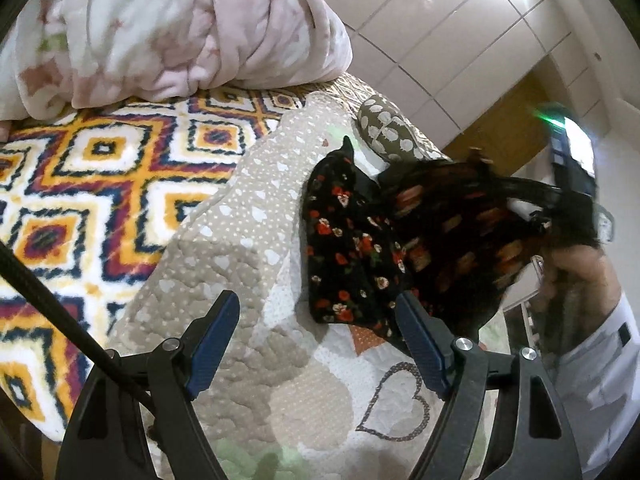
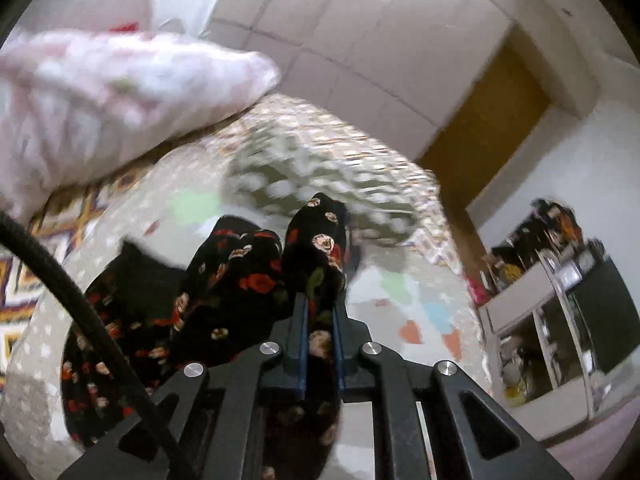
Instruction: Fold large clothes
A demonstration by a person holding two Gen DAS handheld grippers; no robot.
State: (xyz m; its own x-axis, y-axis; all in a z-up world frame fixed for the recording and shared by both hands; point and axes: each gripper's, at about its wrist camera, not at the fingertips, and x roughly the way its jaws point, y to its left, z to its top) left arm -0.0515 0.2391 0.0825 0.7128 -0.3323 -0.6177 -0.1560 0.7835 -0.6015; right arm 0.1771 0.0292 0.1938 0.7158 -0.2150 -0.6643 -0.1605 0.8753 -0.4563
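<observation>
Quilted bedspread [image 1: 256,248] under floral garment [image 2: 240,276] pinched by right tool [image 2: 320,304]; left tool [image 1: 316,312] gapes empty.

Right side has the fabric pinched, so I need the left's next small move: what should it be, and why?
Probably bring the open left gripper forward onto the near edge of the black floral garment and close. The right gripper is shut on one bunched end, lifting it off the quilted bedspread; the rest lies crumpled.
</observation>
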